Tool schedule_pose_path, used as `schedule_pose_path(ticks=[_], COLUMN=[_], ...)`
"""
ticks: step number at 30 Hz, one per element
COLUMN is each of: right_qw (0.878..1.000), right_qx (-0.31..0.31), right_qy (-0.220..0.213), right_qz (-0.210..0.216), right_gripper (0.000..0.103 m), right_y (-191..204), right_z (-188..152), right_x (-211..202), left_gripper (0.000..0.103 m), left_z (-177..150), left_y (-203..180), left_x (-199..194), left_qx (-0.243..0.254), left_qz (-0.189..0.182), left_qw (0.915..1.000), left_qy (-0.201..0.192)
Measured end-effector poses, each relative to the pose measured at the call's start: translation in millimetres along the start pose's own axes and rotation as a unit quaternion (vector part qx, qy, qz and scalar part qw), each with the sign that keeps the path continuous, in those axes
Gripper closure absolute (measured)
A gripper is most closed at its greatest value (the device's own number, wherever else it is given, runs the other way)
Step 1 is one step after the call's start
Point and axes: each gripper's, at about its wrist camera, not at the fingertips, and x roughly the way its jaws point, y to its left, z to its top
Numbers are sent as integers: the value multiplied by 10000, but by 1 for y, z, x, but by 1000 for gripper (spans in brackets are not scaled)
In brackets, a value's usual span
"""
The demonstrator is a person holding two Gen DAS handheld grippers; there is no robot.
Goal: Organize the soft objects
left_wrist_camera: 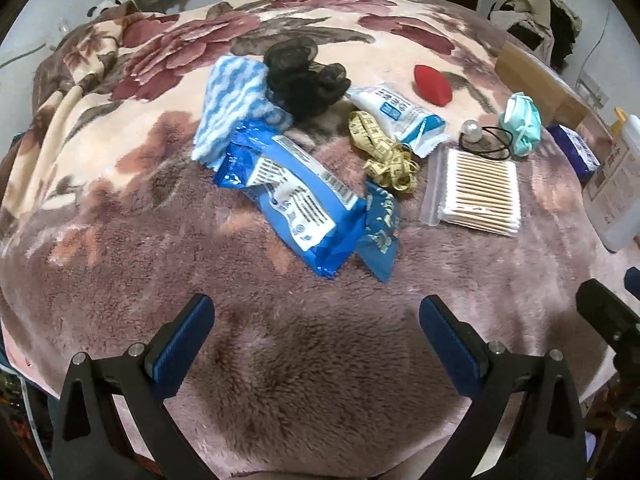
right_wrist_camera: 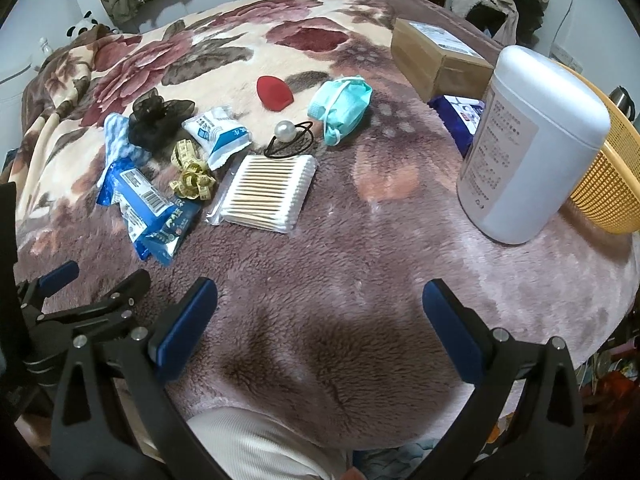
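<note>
While both grippers hang low over the plush flowered blanket (left_wrist_camera: 280, 360), nothing is being held. The left gripper (left_wrist_camera: 316, 316) has its blue-padded jaws spread wide, only bare fleece between them. The right gripper (right_wrist_camera: 320, 300) is just the same, wide open and empty, hovering beside its partner at the near edge of the bed.

Out ahead, the soft things sit in a loose cluster in the middle of the blanket. Furthest left lies a blue-and-white striped cloth (left_wrist_camera: 236, 108), and a black mesh scrunchie (left_wrist_camera: 302, 76) rests against its right edge. A big blue wrapper pack (left_wrist_camera: 296, 204) overlaps the cloth's near corner, with a second, smaller blue packet (left_wrist_camera: 382, 236) tucked under its right side. A yellow tape measure (left_wrist_camera: 386, 154) coils just beside them, touching a white-and-blue tissue packet (left_wrist_camera: 400, 114).

Further right there's a red sponge (left_wrist_camera: 434, 86) sitting apart on its own, then a crumpled green face mask (left_wrist_camera: 520, 124) with a black hair tie carrying a pearl bead (left_wrist_camera: 472, 130) just beside it. A clear bag of cotton swabs (left_wrist_camera: 478, 192) lies nearer, next to the hair tie.

Over on the right, a tall white canister (right_wrist_camera: 532, 152) stands upright against a yellow basket (right_wrist_camera: 612, 184), with a cardboard box (right_wrist_camera: 436, 60) behind it and a dark blue packet (right_wrist_camera: 460, 120) between them.
</note>
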Motion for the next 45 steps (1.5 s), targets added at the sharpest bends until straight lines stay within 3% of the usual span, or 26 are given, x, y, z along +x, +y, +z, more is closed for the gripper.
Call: schedule_pose_path(ticks=[16, 45], right_qw=[10000, 9998], right_qx=[-41, -16], right_qy=[79, 145], right_qz=[8, -96], right_gripper=[0, 0], right_y=[6, 1], right_z=[3, -2], right_x=[4, 8], left_gripper=[0, 0], left_z=[1, 3], left_y=[5, 15], left_x=[12, 16], left_qx=[-148, -254], left_qz=[-391, -448], left_qw=[9984, 9976], left_qy=[373, 455])
